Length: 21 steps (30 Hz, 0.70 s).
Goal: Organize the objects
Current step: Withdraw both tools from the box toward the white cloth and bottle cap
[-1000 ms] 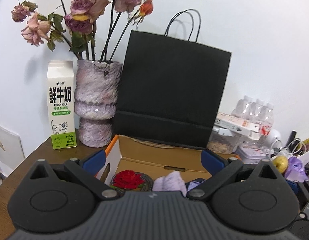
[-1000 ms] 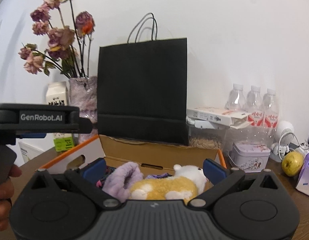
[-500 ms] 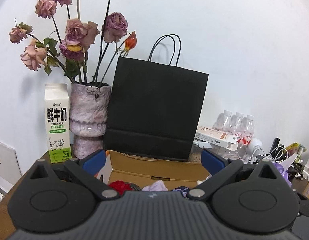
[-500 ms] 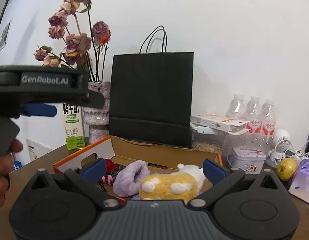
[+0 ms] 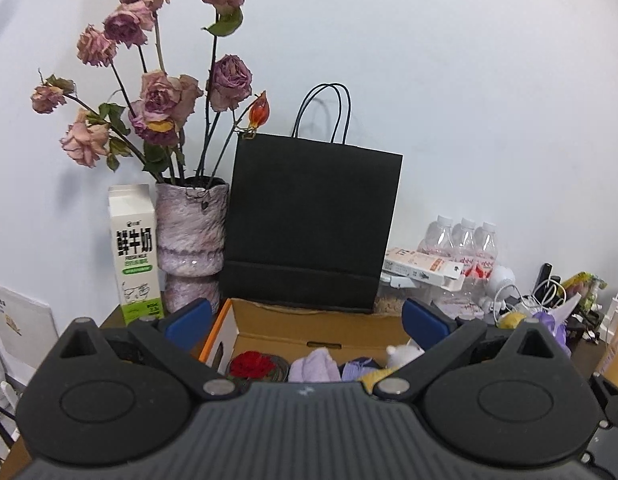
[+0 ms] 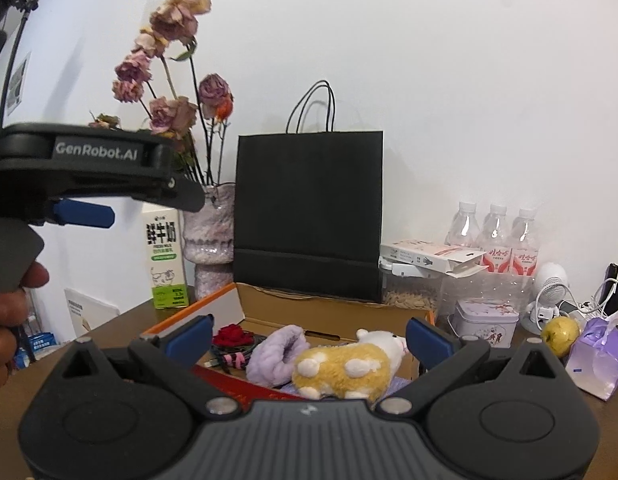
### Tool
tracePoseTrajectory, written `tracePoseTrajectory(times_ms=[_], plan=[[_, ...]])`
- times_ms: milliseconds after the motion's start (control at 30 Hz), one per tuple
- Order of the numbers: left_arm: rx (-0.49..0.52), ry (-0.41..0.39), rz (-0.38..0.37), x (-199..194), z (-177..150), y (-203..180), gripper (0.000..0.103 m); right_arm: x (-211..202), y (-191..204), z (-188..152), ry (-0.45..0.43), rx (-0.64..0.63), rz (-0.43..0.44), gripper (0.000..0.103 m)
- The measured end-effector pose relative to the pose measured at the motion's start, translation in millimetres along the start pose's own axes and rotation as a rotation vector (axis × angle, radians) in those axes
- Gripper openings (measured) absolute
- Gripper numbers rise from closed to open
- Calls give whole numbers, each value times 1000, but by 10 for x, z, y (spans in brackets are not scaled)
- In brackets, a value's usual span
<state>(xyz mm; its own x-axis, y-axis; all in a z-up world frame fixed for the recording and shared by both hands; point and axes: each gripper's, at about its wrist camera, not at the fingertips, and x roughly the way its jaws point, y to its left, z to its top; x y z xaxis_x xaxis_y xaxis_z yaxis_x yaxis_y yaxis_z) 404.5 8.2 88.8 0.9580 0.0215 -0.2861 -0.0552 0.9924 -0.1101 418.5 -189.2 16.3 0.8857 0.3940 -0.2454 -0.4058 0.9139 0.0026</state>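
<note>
An open cardboard box [image 6: 329, 309] with an orange rim lies on the brown table. Inside it are a yellow and white plush toy [image 6: 345, 366], a purple fluffy item [image 6: 275, 354] and a red fabric rose [image 6: 231, 334]. My right gripper [image 6: 308, 336] is open, above the box's near side, with nothing between its fingers. My left gripper [image 5: 307, 320] is open too, above the box [image 5: 309, 326], where the rose [image 5: 253, 364] and the purple item [image 5: 315, 366] show. In the right wrist view a hand [image 6: 5, 320] holds the left gripper high at left.
A black paper bag [image 6: 309, 216] stands behind the box. Left of it are a vase of dried roses [image 5: 189, 236] and a milk carton [image 5: 135, 252]. At right stand water bottles [image 6: 497, 236], a tin [image 6: 485, 322], a yellow fruit [image 6: 560, 330] and a purple bag [image 6: 599, 354].
Both grippers have risen and drawn back from the box, so more of the wall and flowers shows. Both stayed open and hold nothing.
</note>
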Motion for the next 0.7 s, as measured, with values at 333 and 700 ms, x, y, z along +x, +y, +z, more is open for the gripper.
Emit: tracePoseTrajectory(times_ms=[333, 700], plan=[[32, 23, 8, -565, -151, 136, 103, -530, 210, -96, 5, 0, 27, 103], [57, 33, 16, -1072, -360, 325, 103, -939, 443, -254, 33, -3, 1, 103]])
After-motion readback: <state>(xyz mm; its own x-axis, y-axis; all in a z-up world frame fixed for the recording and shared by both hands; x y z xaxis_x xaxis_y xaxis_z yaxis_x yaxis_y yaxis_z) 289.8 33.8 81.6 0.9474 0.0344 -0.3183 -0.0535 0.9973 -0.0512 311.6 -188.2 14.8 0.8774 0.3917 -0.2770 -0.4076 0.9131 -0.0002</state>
